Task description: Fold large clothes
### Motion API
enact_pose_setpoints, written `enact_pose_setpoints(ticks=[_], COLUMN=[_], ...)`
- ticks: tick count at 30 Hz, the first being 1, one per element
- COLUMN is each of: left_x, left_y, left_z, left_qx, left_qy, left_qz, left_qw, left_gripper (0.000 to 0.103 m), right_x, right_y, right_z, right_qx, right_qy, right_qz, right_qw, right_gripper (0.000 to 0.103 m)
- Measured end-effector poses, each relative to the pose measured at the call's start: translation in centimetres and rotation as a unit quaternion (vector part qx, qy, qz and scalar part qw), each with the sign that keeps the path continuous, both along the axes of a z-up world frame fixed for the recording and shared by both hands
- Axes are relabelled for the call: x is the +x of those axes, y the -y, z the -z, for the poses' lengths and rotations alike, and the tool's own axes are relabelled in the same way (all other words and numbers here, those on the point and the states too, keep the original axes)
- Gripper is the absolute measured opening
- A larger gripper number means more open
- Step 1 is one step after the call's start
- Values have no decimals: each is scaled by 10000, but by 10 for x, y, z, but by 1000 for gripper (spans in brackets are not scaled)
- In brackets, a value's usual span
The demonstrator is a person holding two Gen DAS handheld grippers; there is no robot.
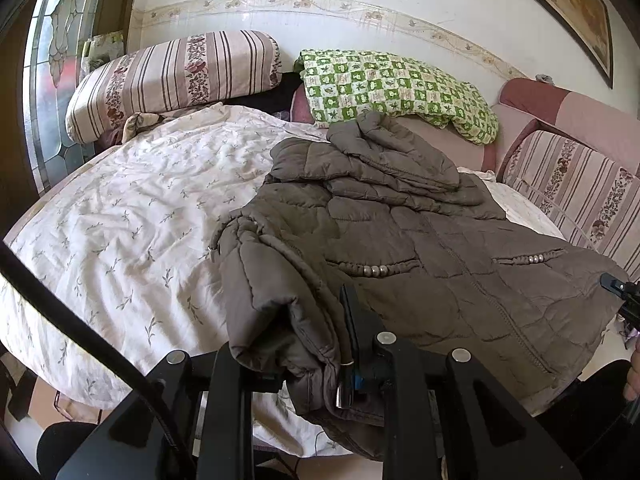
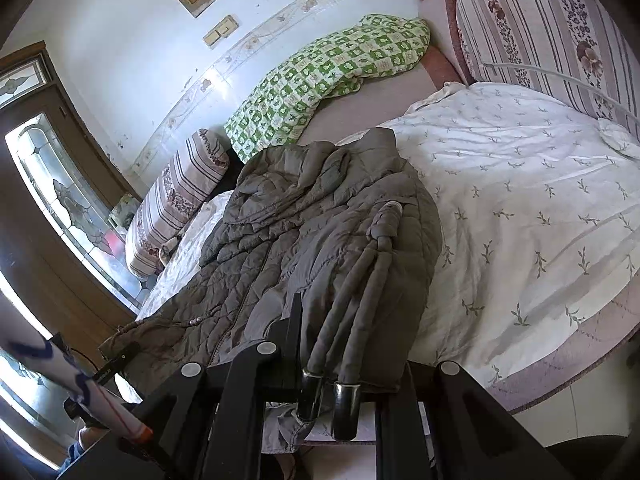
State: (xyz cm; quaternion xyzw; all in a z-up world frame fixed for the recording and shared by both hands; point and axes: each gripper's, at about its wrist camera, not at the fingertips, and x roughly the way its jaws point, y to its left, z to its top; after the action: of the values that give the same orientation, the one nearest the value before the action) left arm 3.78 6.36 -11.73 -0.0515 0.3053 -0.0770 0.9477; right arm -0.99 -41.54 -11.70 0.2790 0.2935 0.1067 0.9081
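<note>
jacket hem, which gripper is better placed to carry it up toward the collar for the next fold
Neither alone, I'd judge: the left gripper and right gripper are each shut on a hem corner of the jacket, so both should lift together.

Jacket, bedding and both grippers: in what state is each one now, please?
Jacket: lying on the bed, partly folded, hem end hanging over the near edge.
Left gripper: shut on the jacket hem.
Right gripper: shut on the jacket hem.
White sheet: spread out, wrinkled.
Green checked quilt: crumpled by the wall.
Striped pillow: lying at the wall.
</note>
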Motion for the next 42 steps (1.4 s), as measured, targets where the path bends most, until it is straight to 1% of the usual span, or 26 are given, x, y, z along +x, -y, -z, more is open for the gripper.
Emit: enact_pose_setpoints(ticks=[8, 17, 27, 32, 36, 40, 42], left_x=[1, 9, 28, 43, 56, 77, 88], left_y=[2, -1, -2, -2, -7, -9, -8], left_z=[-4, -24, -57, -74, -86, -99, -104], left_qx=[35, -33, -85, -92, -193, -291, -297], left_qy=[29, 196, 422, 488, 510, 553, 564], left_qz=[26, 66, 98, 69, 52, 14, 8], left_qw=[10000, 9998, 9990, 9987, 9985, 9980, 9980], left_gripper=[22, 22, 22, 22, 22, 22, 22], right_x=[4, 13, 30, 44, 61, 85, 98], right_y=[-2, -5, -3, -1, 3, 9, 10], right_z=[-13, -39, -70, -86, -99, -112, -119], right_qx=[-105, -226, -312, -320, -206, -52, -83], right_qy=[71, 346, 667, 766, 823, 844, 859], right_qz=[-39, -128, -161, -156, -135, -90, -74], right_qw=[9999, 9991, 9972, 9964, 9963, 9964, 9962], right_gripper=[13, 13, 13, 13, 13, 13, 13])
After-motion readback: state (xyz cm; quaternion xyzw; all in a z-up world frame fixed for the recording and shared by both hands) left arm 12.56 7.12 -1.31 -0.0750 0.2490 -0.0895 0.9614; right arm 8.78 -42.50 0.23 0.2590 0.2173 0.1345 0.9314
